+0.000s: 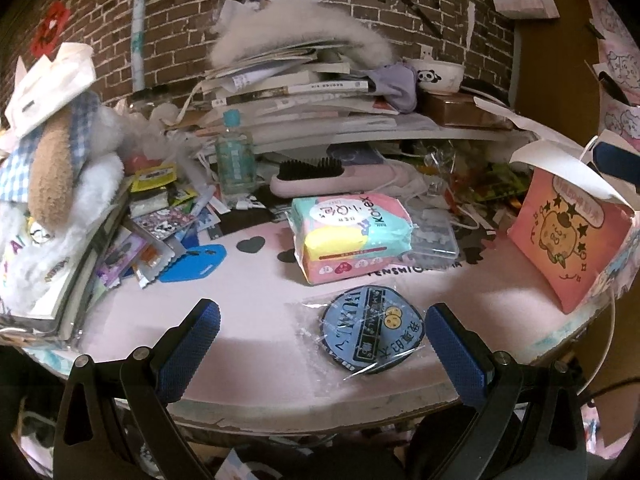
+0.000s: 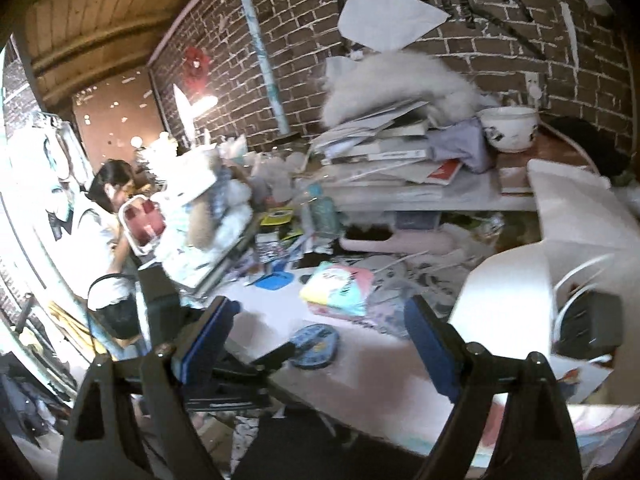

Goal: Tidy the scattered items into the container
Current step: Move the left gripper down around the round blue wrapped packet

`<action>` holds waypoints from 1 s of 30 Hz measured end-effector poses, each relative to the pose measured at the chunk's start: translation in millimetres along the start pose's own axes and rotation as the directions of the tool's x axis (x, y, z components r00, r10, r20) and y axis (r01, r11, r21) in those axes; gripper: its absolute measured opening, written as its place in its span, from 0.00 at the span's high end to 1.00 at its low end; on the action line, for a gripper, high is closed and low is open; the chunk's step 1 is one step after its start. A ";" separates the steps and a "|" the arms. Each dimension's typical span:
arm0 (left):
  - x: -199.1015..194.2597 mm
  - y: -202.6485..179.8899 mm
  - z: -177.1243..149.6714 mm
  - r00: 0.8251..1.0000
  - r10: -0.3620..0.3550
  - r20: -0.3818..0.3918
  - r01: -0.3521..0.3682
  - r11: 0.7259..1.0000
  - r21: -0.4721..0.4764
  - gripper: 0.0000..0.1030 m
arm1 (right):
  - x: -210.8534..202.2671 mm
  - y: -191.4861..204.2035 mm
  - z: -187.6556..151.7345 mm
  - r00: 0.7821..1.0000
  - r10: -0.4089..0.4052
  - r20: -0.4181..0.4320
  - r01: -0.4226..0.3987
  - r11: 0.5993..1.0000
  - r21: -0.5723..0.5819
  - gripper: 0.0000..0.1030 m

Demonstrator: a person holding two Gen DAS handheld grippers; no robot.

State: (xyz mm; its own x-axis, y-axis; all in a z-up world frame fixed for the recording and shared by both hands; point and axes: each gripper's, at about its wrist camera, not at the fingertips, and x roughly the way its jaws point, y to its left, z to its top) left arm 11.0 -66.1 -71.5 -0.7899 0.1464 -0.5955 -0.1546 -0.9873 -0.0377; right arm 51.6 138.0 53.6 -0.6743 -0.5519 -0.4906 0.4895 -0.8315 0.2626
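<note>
A round blue patch (image 1: 366,326) in a clear wrapper lies on the pink desk mat (image 1: 248,300) near the front edge. My left gripper (image 1: 322,310) stands open just before it, its right pad beside the wrapper, nothing held. Behind it lies a pastel Kotex pack (image 1: 348,236). A pink paper bag (image 1: 572,240) with an open white top stands at the right. In the right wrist view my right gripper (image 2: 320,304) is open and empty, hanging off the desk's front above the patch (image 2: 314,346) and pack (image 2: 340,288). The bag (image 2: 520,280) is to its right.
Sachets, cards and a blue tag (image 1: 196,264) crowd the left by a plush toy (image 1: 56,184). A bottle (image 1: 234,164), a pink hairbrush (image 1: 316,180) and a clear box (image 1: 436,236) lie behind. Books and a bowl (image 1: 438,76) pile on a shelf. A person (image 2: 104,208) sits far left.
</note>
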 end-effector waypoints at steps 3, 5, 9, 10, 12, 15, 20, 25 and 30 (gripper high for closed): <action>5.0 -3.3 -2.4 1.000 -0.011 -0.013 0.011 1.000 0.006 0.00 | 5.5 3.9 -9.4 0.999 0.047 0.010 -0.048 0.999 0.026 0.14; 7.7 -5.1 -3.5 1.000 -0.014 -0.018 0.014 1.000 0.011 0.00 | 8.7 6.8 -15.9 0.997 0.077 0.014 -0.077 0.996 0.038 0.14; 15.5 -8.7 -5.7 0.999 -0.030 -0.037 0.030 1.000 0.007 0.00 | 13.3 10.6 -27.0 0.993 0.114 0.018 -0.115 0.992 0.053 0.14; 17.8 -9.2 -6.5 0.999 -0.034 -0.042 0.034 0.999 0.003 0.00 | 14.1 11.4 -29.9 0.993 0.113 0.022 -0.114 0.992 0.056 0.14; 22.0 -10.2 -7.8 0.998 -0.038 -0.051 0.038 0.999 -0.005 0.00 | 15.4 12.5 -36.3 0.995 0.092 0.035 -0.094 0.994 0.059 0.14; 28.4 -11.5 -9.0 0.997 -0.051 -0.066 0.049 0.999 -0.019 0.00 | 13.5 13.0 -46.4 0.996 0.023 0.081 -0.027 0.998 0.055 0.14; 38.4 -17.9 -10.5 0.994 -0.070 -0.089 0.068 0.997 -0.026 0.01 | 7.5 5.5 -59.0 0.992 -0.043 0.115 0.035 0.997 0.066 0.14; 47.5 -25.5 -13.0 0.993 -0.056 -0.103 0.054 0.998 -0.017 0.01 | 3.8 -11.1 -64.2 0.993 -0.050 0.103 0.037 0.992 0.122 0.14; 49.8 -29.1 -12.5 0.994 -0.036 -0.101 0.036 0.999 0.000 0.01 | -0.5 -22.1 -67.3 0.993 -0.061 0.104 0.045 0.988 0.146 0.14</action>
State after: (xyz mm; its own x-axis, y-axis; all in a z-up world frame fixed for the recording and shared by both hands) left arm -16.4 -30.9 -110.1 -0.7196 0.1746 -0.6721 -0.1827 -0.9814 -0.0593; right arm 78.3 161.0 -7.9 -0.7568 -0.5038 -0.4165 0.3724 -0.8559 0.3587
